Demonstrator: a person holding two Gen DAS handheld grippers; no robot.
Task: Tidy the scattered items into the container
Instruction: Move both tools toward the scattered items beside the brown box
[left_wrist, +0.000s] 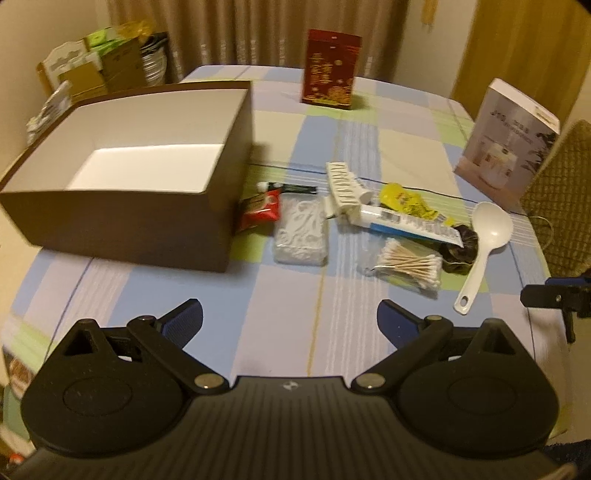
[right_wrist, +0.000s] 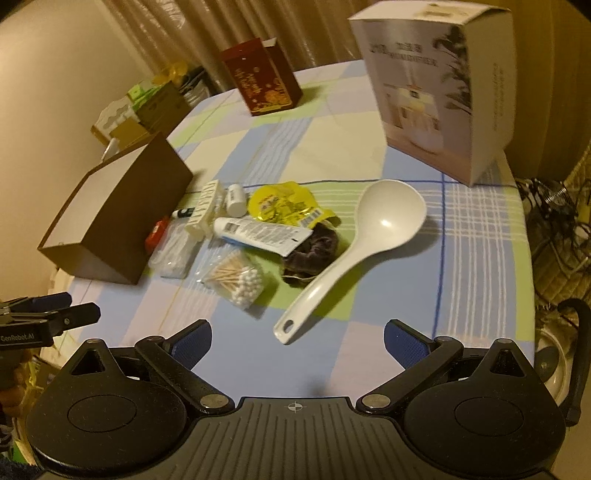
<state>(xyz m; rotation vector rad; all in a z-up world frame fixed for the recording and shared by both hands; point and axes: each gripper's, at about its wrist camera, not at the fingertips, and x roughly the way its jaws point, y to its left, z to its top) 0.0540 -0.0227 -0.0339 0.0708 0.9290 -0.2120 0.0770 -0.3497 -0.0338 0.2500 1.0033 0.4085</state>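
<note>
I see both jaws spread wide, left gripper (left_wrist: 290, 321) and right gripper (right_wrist: 297, 341) empty. Bare cloth lies between them and the white spoon (right_wrist: 354, 251), whose handle points toward the near table edge

Table (left_wrist: 288, 295) under checked cloth, cluttered mid-surface.
On it: open brown box (left_wrist: 122, 206), left; red packet (left_wrist: 260, 206) against its side; clear bag of picks (left_wrist: 301, 232); cotton swabs (left_wrist: 410, 264); tube (left_wrist: 406, 221); yellow sachet (left_wrist: 406, 199); white spoon (left_wrist: 484, 243); red carton (left_wrist: 330, 70) and white carton (left_wrist: 506, 144) upright farther back.
</note>
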